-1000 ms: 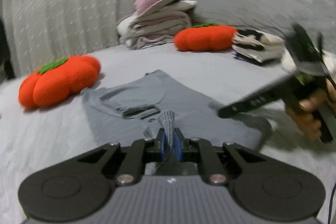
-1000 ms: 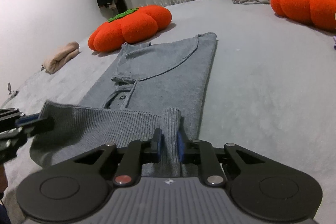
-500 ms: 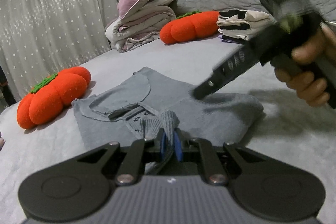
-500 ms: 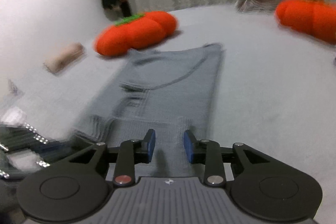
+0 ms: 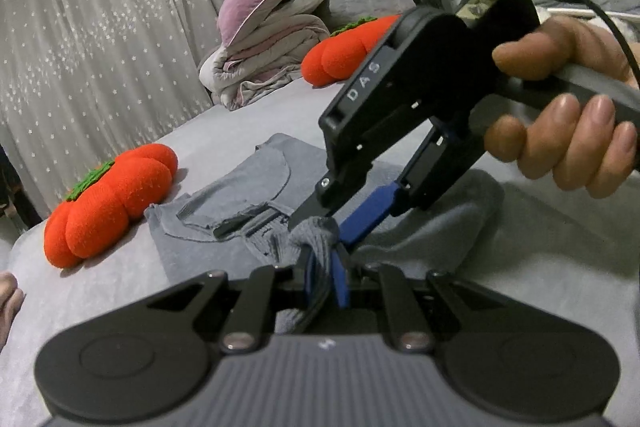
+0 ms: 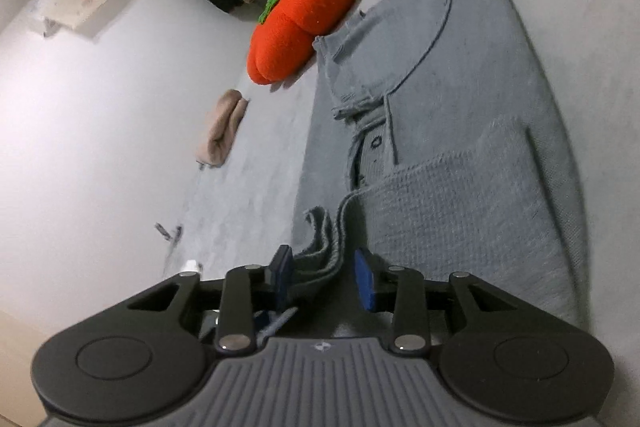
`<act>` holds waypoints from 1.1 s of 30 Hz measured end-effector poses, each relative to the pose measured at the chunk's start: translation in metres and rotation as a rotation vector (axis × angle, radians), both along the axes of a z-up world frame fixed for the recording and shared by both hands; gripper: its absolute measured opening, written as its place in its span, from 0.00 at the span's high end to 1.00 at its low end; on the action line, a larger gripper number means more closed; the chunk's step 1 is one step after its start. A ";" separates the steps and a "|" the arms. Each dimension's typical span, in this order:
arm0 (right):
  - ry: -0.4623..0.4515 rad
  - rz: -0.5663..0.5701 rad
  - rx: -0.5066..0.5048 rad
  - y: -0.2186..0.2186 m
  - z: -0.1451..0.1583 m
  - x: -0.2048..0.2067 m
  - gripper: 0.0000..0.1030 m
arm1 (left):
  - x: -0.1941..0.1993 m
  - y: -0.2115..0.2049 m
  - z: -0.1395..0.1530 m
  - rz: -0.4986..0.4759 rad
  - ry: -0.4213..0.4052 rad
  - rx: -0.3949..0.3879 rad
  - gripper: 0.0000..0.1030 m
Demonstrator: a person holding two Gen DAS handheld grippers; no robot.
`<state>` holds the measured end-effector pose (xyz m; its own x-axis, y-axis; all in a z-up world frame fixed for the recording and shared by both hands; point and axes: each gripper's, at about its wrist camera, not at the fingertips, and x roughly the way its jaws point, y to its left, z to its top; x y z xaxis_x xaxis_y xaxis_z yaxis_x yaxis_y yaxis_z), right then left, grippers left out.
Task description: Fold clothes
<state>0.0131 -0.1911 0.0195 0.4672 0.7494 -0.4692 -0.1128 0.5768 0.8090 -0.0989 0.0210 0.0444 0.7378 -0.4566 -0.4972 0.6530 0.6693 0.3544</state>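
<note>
Right claw (image 6: 324, 273) let go of hem (image 6: 320, 247), gaped beside left claw (image 5: 322, 277) pinching it; sweater (image 6: 460, 107) half-folded.

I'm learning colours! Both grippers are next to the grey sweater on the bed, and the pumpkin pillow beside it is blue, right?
Nearly. The pumpkin pillow is orange with a green top, not blue; the left wrist view shows it. The left gripper and right gripper are at the grey sweater.

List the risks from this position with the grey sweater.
1. The right gripper is open and reaches right up to the ribbed hem that the left gripper pinches; closing could nip the left fingers rather than cloth.
2. The grey sweater is half folded; tugging the bunched hem could skew the fold.
</note>
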 end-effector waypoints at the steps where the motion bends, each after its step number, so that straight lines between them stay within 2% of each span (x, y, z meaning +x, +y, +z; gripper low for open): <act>1: 0.002 -0.001 0.010 0.000 -0.002 0.000 0.70 | 0.000 0.000 -0.001 -0.001 0.000 0.003 0.89; 2: 0.005 -0.001 0.020 0.000 -0.003 -0.001 0.77 | 0.001 0.000 -0.002 -0.002 0.001 0.007 0.89; 5: -0.016 0.000 0.009 0.001 0.000 -0.003 0.89 | 0.000 -0.001 -0.001 -0.006 -0.001 0.006 0.86; 7: -0.026 -0.001 0.006 0.001 0.001 -0.003 0.91 | 0.000 0.000 0.000 -0.005 -0.001 0.006 0.85; 13: -0.052 -0.005 -0.001 0.003 0.005 -0.006 0.92 | 0.004 0.003 -0.001 0.000 -0.009 0.021 0.66; 16: -0.066 -0.007 -0.005 0.004 0.007 -0.007 0.92 | 0.005 0.001 -0.003 -0.002 -0.022 0.042 0.62; 18: -0.075 -0.008 -0.007 0.004 0.009 -0.008 0.92 | 0.007 -0.002 -0.003 0.004 -0.028 0.046 0.62; 19: -0.079 -0.009 -0.009 0.004 0.010 -0.008 0.92 | 0.009 -0.003 -0.004 0.012 -0.022 0.048 0.66; 20: -0.085 -0.006 -0.016 0.006 0.010 -0.008 0.92 | 0.012 -0.005 -0.004 0.020 -0.016 0.050 0.76; 23: -0.104 -0.007 -0.053 0.009 0.012 -0.009 0.92 | 0.024 -0.007 -0.006 0.073 0.031 0.070 0.89; 26: -0.130 -0.009 -0.107 0.008 0.015 -0.012 0.92 | 0.034 0.000 -0.006 0.129 0.086 0.051 0.90; 28: -0.177 -0.022 -0.237 0.009 0.020 -0.014 0.89 | 0.044 0.010 -0.003 0.176 0.138 -0.001 0.90; 29: -0.197 -0.033 -0.305 0.009 0.023 -0.016 0.80 | 0.049 0.015 -0.002 0.200 0.164 -0.027 0.90; 30: -0.218 -0.045 -0.370 0.007 0.025 -0.017 0.75 | 0.056 0.021 0.000 0.220 0.196 -0.063 0.90; 31: -0.234 -0.061 -0.396 0.001 0.029 -0.020 0.69 | 0.062 0.028 0.001 0.240 0.227 -0.098 0.90; 33: -0.268 -0.092 -0.447 -0.012 0.036 -0.026 0.66 | 0.075 0.040 0.003 0.279 0.290 -0.168 0.90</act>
